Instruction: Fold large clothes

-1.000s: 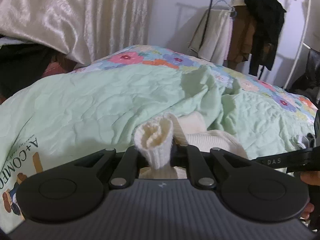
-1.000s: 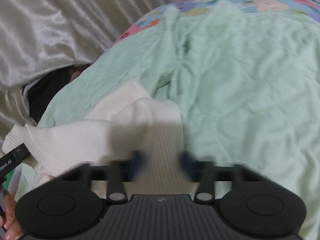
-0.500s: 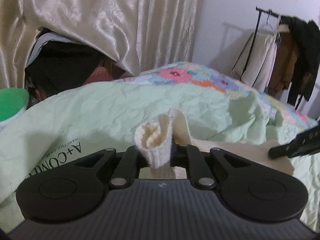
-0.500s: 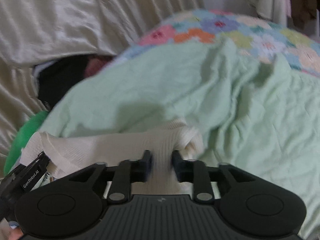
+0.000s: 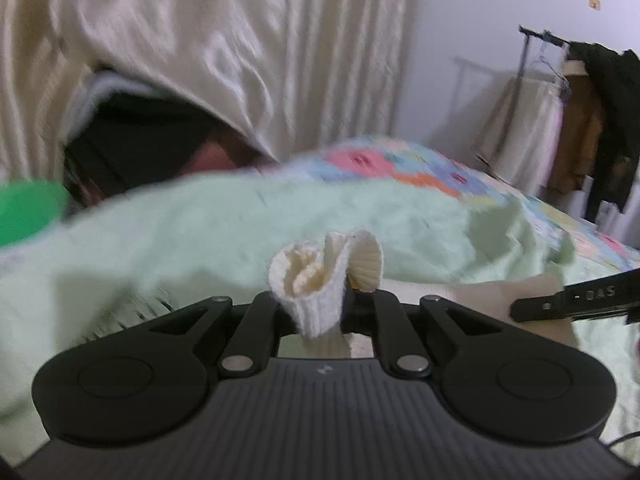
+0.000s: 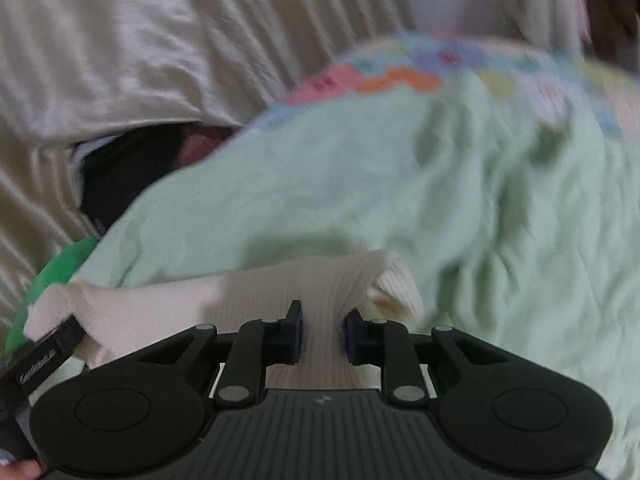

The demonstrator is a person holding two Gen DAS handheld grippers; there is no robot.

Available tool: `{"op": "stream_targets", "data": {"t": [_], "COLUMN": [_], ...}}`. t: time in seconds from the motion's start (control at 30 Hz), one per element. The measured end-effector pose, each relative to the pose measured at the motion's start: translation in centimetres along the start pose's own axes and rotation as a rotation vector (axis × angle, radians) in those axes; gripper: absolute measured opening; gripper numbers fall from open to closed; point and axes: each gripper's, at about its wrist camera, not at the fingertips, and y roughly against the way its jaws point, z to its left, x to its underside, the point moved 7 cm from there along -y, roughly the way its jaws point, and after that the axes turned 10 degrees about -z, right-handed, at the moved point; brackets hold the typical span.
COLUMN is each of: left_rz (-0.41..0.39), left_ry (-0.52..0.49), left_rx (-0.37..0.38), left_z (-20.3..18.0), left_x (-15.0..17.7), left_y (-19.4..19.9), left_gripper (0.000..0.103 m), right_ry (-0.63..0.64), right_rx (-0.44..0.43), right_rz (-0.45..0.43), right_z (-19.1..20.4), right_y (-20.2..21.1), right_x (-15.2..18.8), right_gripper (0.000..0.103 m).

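left gripper (image 5: 320,300) clenched on cream sweater (image 6: 320,304) | right gripper (image 6: 322,332) closing, grasping it

Cream ribbed sweater, lifted above the bed.

The cream ribbed-knit sweater (image 6: 256,300) hung stretched in a band over a pale green blanket (image 6: 400,184). One end, a ribbed cuff (image 5: 316,284), stood bunched and curled into a loose roll. Another part (image 6: 396,284) was gathered into a fold, its edge drooping to one side.
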Motion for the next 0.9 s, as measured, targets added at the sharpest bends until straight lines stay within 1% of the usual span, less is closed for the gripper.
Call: {"op": "stream_targets", "data": {"t": [0.07,0.1,0.13,0.17,0.2,0.27,0.33,0.37,0.4,0.43,0.47,0.53,0.57,0.6,0.63,0.67,0.73,0.77,0.8,0.83,0.87,0.9], "left_rz": [-0.046,-0.069,-0.094,-0.129,-0.142,-0.145,-0.14,-0.133,-0.096,-0.071,-0.06,0.003,0.054,0.091,0.166,0.238,0.321,0.349,0.346,0.336,0.324,0.29], "left_ry": [0.031,0.046,0.049,0.042,0.025,-0.003,-0.054,-0.055,-0.049,-0.041,-0.04,-0.026,0.006,0.025,0.075,0.124,0.205,0.234,0.243,0.232,0.219,0.19], "left_rx": [-0.024,-0.038,-0.075,-0.127,-0.16,-0.187,-0.239,-0.244,-0.256,-0.277,-0.284,-0.321,-0.348,-0.364,-0.387,-0.409,-0.425,-0.415,-0.409,-0.419,-0.43,-0.453], "left_z": [0.9,1.4,2.3,3.8,5.1,6.5,9.7,10.1,12.0,13.0,13.2,14.7,15.8,16.5,17.7,18.8,20.1,20.3,20.3,20.3,20.2,19.9], "left_x": [-1.5,-2.2,-3.2,-4.4,-5.3,-6.1,-7.3,-7.4,-7.5,-7.3,-7.1,-6.1,-5.1,-4.6,-3.5,-2.5,-1.4,-1.2,-1.4,-1.7,-2.2,-3.2], "left_y": [0.8,1.1,1.3,1.2,0.7,-0.2,-2.3,-2.6,-4.0,-4.6,-4.8,-5.8,-6.4,-6.7,-7.1,-7.4,-7.0,-6.3,-5.5,-4.8,-4.0,-2.6], "left_gripper": [0.008,0.008,0.008,0.008,0.008,0.008,0.008,0.008,0.008,0.008,0.008,0.009,0.009,0.009,0.01,0.013,0.014,0.017,0.023,0.027,0.039,0.051], "right_ry": [0.039,0.054,0.047,0.03,0.012,-0.021,-0.03,-0.052,-0.082,-0.089,-0.086,-0.037,0.025,0.046,0.067,0.089,0.102,0.097,0.093,0.089,0.082,0.066], "right_rx": [0.003,0.0,-0.013,-0.006,0.004,0.082,0.094,0.096,0.077,0.057,0.017,0.008,0.025,0.029,0.032,0.026,0.01,0.003,-0.004,-0.011,-0.024,-0.036], "right_rz": [-0.006,-0.009,-0.011,-0.019,-0.029,-0.081,-0.093,-0.091,-0.075,-0.068,-0.046,-0.015,-0.005,-0.013,-0.022,-0.027,0.004,0.002,0.0,-0.01,-0.019,-0.015], "right_z": [1.3,2.1,2.4,2.4,2.4,1.4,0.7,-0.1,-1.2,-1.6,-2.0,-2.3,-2.2,-2.0,-1.9,-1.5,-0.7,-0.2,0.2,0.6,0.8,1.0], "right_y": [0.1,0.1,0.1,0.2,0.4,1.6,2.3,2.9,3.4,3.8,4.1,4.2,4.1,4.0,3.9,3.6,2.6,1.9,1.2,1.0,0.5,0.0], "right_x": [-1.2,-1.9,-2.3,-2.8,-3.2,-3.3,-3.0,-2.2,-0.9,-0.1,1.2,3.3,4.4,4.6,4.7,5.0,5.3,5.3,5.2,5.1,5.0,5.1], "right_gripper": [0.023,0.027,0.032,0.052,0.069,0.078,0.078,0.079,0.078,0.078,0.078,0.078,0.078,0.078,0.078,0.078,0.078,0.078,0.078,0.077,0.07,0.049]}}
